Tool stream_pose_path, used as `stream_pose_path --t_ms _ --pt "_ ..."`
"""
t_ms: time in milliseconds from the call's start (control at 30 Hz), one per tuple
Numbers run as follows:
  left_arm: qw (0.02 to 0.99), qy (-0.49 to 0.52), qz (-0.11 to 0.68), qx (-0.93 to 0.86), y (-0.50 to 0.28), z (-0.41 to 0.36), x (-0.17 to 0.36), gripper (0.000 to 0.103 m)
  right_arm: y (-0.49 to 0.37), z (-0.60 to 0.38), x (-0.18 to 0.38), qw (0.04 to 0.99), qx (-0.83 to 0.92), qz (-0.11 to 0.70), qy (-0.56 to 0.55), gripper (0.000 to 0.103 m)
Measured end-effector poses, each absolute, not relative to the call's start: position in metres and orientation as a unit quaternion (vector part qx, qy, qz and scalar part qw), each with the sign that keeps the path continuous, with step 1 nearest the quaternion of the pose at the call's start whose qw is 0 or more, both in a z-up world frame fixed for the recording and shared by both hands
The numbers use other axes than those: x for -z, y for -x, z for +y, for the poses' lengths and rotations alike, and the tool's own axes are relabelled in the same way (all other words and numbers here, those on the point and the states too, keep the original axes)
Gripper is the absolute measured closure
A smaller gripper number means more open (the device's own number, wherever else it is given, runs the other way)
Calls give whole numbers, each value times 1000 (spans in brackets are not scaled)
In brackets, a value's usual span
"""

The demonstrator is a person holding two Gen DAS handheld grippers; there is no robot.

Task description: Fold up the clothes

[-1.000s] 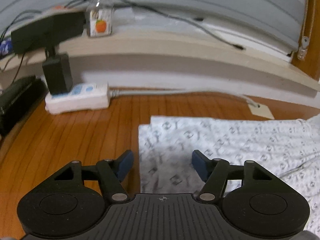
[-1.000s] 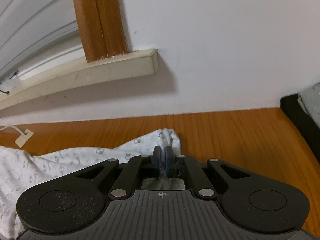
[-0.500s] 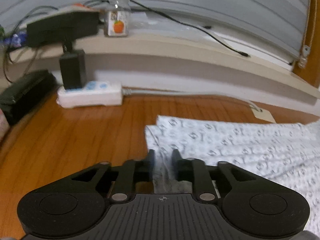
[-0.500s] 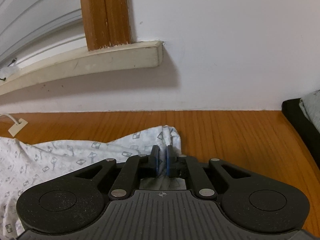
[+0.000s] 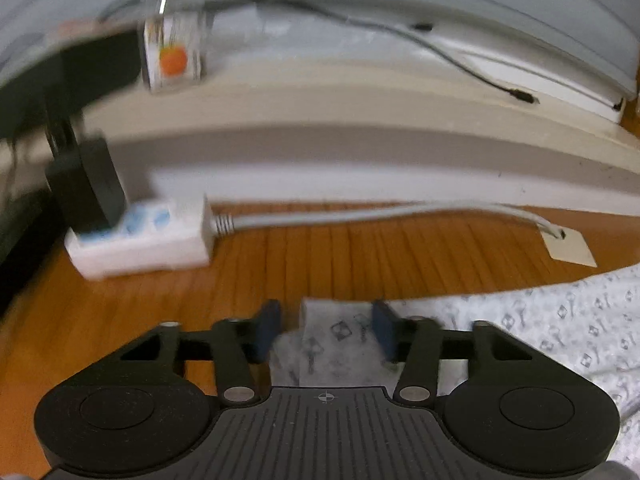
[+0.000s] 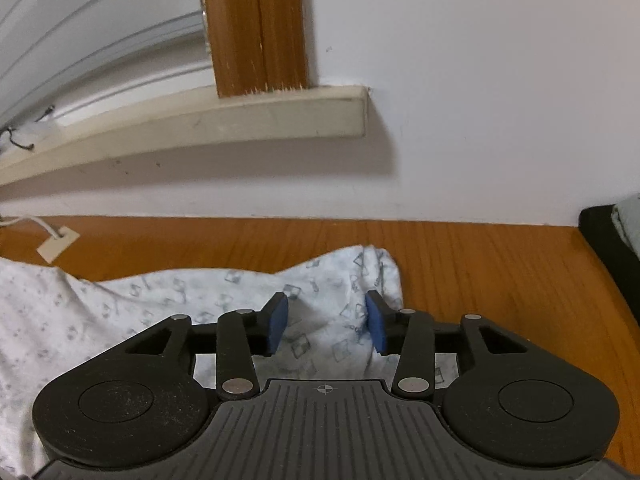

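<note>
A white garment with a small grey print (image 5: 560, 320) lies flat on the wooden table (image 5: 320, 264). Its left corner (image 5: 336, 332) sits between the blue pads of my left gripper (image 5: 326, 330), which is open and holds nothing. In the right wrist view the same garment (image 6: 120, 312) ends in a rounded bump (image 6: 360, 272) just ahead of my right gripper (image 6: 327, 322). That gripper is open too, with cloth lying loose under the gap between its pads.
A white power strip (image 5: 140, 240) with a black adapter (image 5: 86, 192) and grey cable stands at the back left. A small bottle (image 5: 172, 56) rests on the window sill (image 5: 360, 96). A paper tag (image 6: 58, 244) lies behind the garment. A dark object (image 6: 608, 240) sits at the right edge.
Both grippers were shut on the garment's corners half a second ago and have now opened, letting the cloth drop. The left view has shifted closer to the power strip.
</note>
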State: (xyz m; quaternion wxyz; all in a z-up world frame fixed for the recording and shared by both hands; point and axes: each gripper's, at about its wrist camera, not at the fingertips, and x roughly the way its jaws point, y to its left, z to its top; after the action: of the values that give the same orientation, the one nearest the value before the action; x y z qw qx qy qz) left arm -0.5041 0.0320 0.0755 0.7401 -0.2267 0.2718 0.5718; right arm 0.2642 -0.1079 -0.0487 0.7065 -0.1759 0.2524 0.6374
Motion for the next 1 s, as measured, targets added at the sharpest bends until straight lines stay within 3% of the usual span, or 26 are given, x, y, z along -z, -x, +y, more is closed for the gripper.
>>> stream_pose_path --t_ms 67,400,433,500,533,567,1000 --pt "739 237 271 -570 511 36 -70 100 -265 -108 50 707 -637 252 176 58" --pt "731 218 252 -596 527 27 -78 99 -261 -108 48 708 -636 244 186 55" --pt "729 214 249 -600 524 25 -82 93 -263 -110 48 705 -640 246 180 54" --pt "728 206 241 -608 519 20 -90 65 -265 -118 40 705 -643 243 175 52" --pt "735 198 233 -605 513 16 -93 39 -264 -125 34 705 -645 237 174 51" --pt "745 196 230 -595 505 11 -96 24 -263 -135 28 701 -651 235 172 48" --pt "860 196 229 -411 368 -53 -73 9 -274 -327 14 710 -635 251 171 47"
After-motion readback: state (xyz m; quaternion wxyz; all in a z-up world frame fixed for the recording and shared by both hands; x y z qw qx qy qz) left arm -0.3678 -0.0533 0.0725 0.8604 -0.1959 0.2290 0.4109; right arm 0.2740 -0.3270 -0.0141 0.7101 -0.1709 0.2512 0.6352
